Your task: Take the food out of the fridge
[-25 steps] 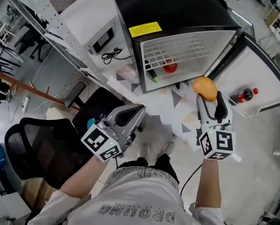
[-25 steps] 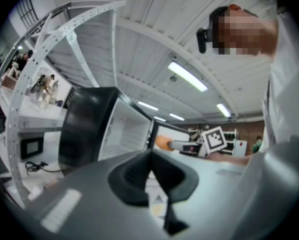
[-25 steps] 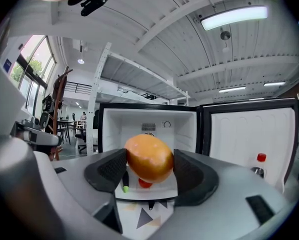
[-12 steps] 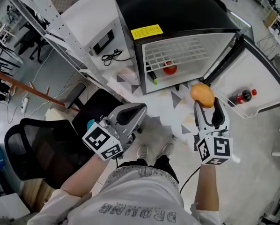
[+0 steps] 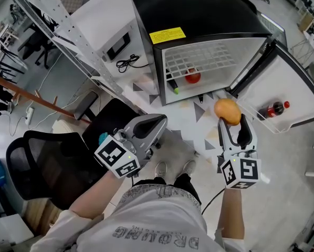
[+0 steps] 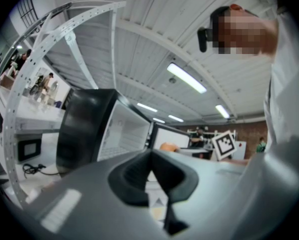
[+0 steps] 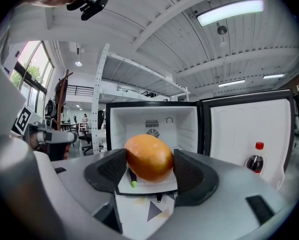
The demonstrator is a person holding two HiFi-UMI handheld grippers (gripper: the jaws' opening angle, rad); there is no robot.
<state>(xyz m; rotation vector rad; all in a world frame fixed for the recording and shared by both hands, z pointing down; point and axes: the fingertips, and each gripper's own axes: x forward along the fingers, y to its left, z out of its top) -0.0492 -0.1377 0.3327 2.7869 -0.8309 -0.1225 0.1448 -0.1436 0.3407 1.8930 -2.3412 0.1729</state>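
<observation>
The black mini fridge [image 5: 199, 14] stands on the floor with its door [image 5: 283, 88] swung open to the right. My right gripper [image 5: 232, 124] is in front of the opening, shut on an orange fruit [image 5: 228, 111]; the right gripper view shows the fruit [image 7: 149, 157] squeezed between both pads. A red round fruit [image 5: 192, 76] and a dark green-tipped item [image 5: 171, 86] lie on the fridge's lower shelf. A cola bottle [image 5: 275, 108] sits in the door rack. My left gripper [image 5: 149, 126] hovers lower left of the fridge, shut and empty.
A black office chair [image 5: 41, 161] stands at my left. A white box with a black cable [image 5: 120, 49] sits beside the fridge's left wall, next to a perforated metal rack [image 5: 57, 20]. The person's shoes [image 5: 173, 168] stand on the patterned floor.
My right gripper, with the orange fruit in it, has drawn back slightly from the fridge opening, toward me. The left gripper has drifted slightly right.
</observation>
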